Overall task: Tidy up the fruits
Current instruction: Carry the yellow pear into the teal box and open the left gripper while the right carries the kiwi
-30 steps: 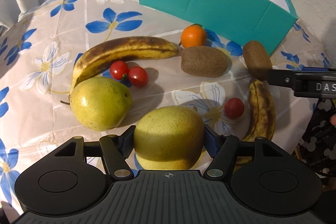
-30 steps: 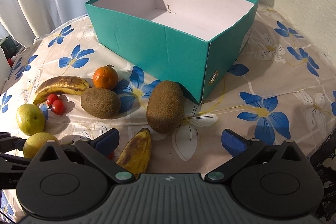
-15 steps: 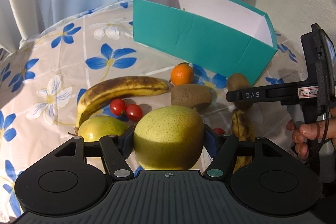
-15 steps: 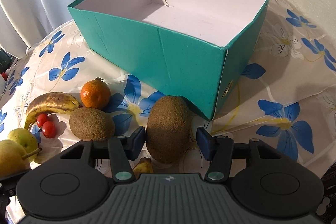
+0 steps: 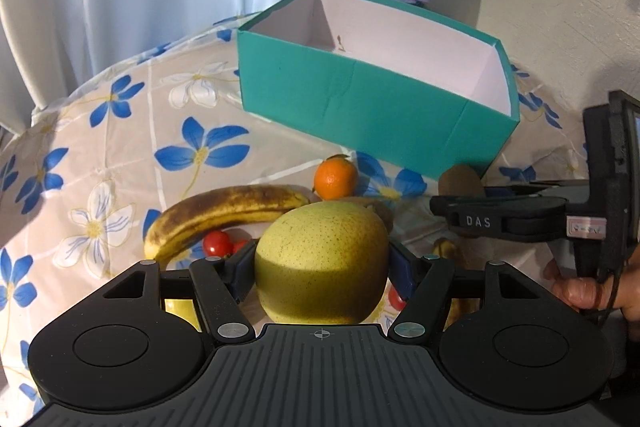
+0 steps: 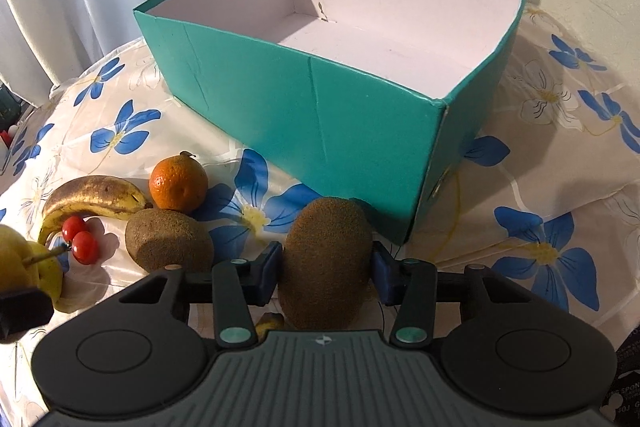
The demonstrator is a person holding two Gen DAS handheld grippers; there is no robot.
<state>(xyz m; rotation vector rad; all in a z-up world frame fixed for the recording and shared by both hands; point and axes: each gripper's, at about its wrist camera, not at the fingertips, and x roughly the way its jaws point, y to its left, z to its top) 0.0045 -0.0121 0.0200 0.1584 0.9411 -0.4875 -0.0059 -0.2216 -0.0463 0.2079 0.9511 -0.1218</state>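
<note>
"DAS" in white letters on the right claw's (image 5: 456,205) black arm

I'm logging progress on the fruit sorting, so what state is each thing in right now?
Teal box: open-topped, no fruit visible inside.
Pear: clamped in the left gripper.
Kiwi: between the closing fingers of the right gripper.
Second kiwi: lying on the tablecloth.
Orange: resting loose.
Banana: lying flat, heavily browned.
Cherry tomatoes: loose on the cloth.
</note>
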